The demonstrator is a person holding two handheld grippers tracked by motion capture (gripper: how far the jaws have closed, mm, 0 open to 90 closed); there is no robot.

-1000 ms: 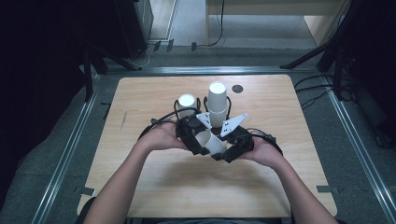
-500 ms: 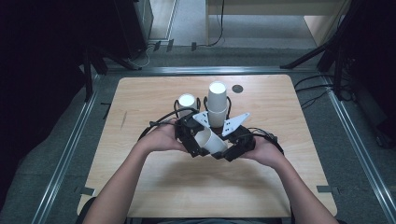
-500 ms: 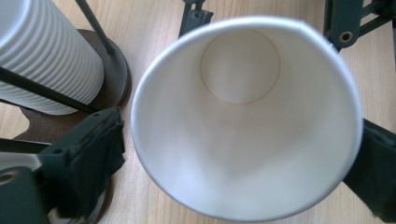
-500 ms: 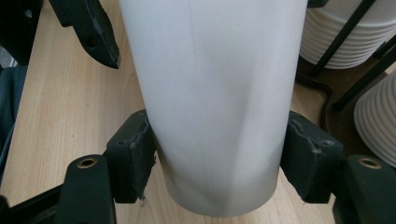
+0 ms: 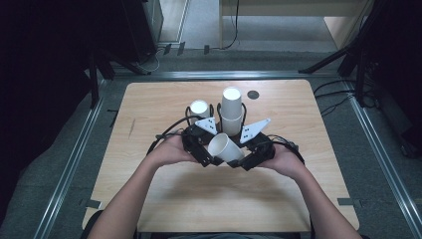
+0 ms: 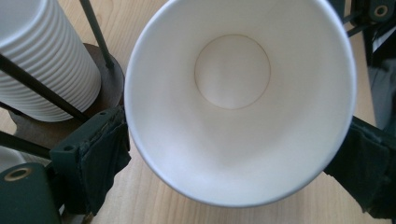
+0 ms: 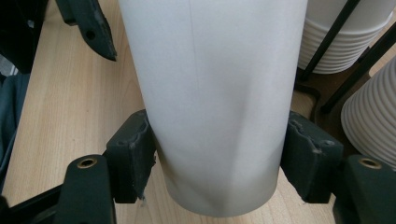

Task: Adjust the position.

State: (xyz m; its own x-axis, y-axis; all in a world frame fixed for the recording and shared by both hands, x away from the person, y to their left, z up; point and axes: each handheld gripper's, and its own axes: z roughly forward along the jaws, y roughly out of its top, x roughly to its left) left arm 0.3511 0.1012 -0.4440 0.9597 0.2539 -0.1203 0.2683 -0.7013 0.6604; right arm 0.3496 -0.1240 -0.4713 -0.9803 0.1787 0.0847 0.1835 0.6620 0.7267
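Nearest the person, a white tapered paper cup (image 5: 225,148) lies tilted on its side above the light wooden table (image 5: 164,199), held between both tools. The left gripper (image 5: 201,152) clamps it at the open rim (its pale inside faces that camera), and the right gripper (image 5: 247,160) clamps its base end. Beyond stand two white ribbed paper cup stacks (image 5: 231,112) in a black wire rack (image 5: 217,110).

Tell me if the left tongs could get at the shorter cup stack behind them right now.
Probably not yet: the left tongs are shut on the paper cup, which the right tongs also clamp. The shorter cup stack stands close behind, nothing between, so freeing the cup should open the way.
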